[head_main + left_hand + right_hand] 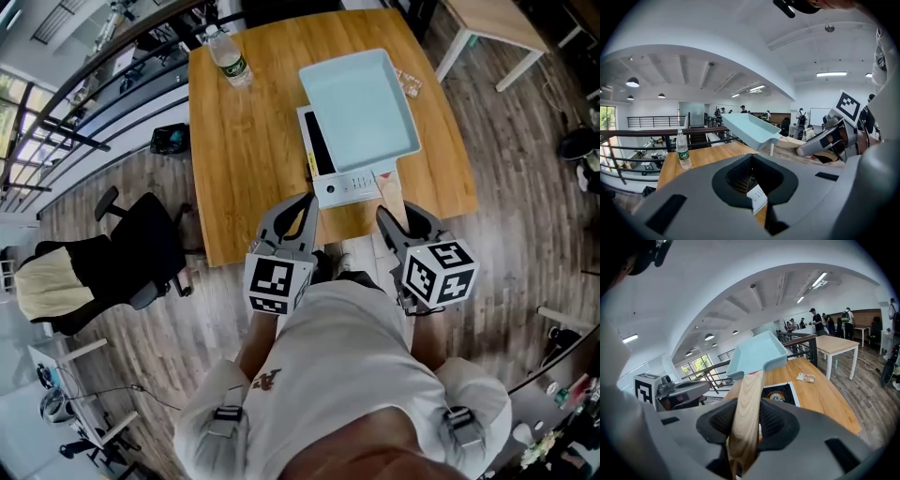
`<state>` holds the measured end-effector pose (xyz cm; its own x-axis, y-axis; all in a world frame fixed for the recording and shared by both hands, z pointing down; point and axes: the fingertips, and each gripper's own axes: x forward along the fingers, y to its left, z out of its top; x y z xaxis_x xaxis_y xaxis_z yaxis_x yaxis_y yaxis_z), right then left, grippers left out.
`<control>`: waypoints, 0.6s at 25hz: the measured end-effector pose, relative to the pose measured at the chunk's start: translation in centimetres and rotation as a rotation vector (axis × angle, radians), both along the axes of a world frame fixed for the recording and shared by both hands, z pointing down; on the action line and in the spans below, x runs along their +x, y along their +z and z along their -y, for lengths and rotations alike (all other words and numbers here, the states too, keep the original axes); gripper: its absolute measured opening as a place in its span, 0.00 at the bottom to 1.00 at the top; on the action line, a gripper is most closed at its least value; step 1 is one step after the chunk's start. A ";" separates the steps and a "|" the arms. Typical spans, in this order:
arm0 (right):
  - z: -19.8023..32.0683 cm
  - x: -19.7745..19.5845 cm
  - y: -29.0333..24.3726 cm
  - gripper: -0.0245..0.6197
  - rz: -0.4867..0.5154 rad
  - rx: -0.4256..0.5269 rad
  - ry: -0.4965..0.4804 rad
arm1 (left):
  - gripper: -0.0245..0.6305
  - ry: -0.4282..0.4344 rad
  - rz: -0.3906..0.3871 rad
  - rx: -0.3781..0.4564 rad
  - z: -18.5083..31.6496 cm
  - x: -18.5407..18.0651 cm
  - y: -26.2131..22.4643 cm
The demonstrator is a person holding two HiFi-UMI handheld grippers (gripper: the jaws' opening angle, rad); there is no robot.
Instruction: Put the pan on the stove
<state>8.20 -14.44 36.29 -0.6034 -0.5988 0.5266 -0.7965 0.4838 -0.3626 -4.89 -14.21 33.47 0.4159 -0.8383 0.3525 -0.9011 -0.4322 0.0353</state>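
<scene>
Nearest the person, the right tongs (745, 420) are clamped on the end of the pan's wooden handle (749, 394). The left tongs (752, 180) stand apart beside them with nothing between them, taking no share of the load. That is the main hazard, as I judge it: 1 grip far out on a long handle lets the pan's weight lever against the pads, so the handle could roll or slip and the pan could drop or tip sideways onto the stove (342, 186). The stove sits near the near edge of the worktop (244, 159), and a hard or skewed landing could shove it or leave the pan off the burner (777, 396), rocking on 1 side. The pan (361, 103) hangs in the air above the stove, not yet set down, its far rim tilted higher than the handle end — lowered like that, the near edge would touch first. It is pale blue, square and shallow, with upright walls and rounded corners, and it is empty; the flat handle is light wood with a small red piece where it joins. Farther off, a water bottle (228, 56) stands and a small packet (410, 82) lies well apart from the landing spot — neither of the 2 looks likely to interfere.
</scene>
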 end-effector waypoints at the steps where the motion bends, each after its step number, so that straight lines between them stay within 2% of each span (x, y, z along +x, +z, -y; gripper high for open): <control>1: 0.4 -0.2 -0.1 0.25 -0.004 0.000 0.011 | 0.07 0.010 -0.004 0.001 0.5 -0.3 -0.1; 15: 4.1 -3.8 3.0 0.25 -0.018 -0.084 0.151 | 0.07 0.155 -0.045 -0.063 6.9 -3.4 3.4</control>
<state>4.37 -18.52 39.34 -0.4997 -0.6350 0.5891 -0.8648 0.3266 -0.3815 -8.27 -21.09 36.88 0.5553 -0.7395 0.3805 -0.8205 -0.5617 0.1060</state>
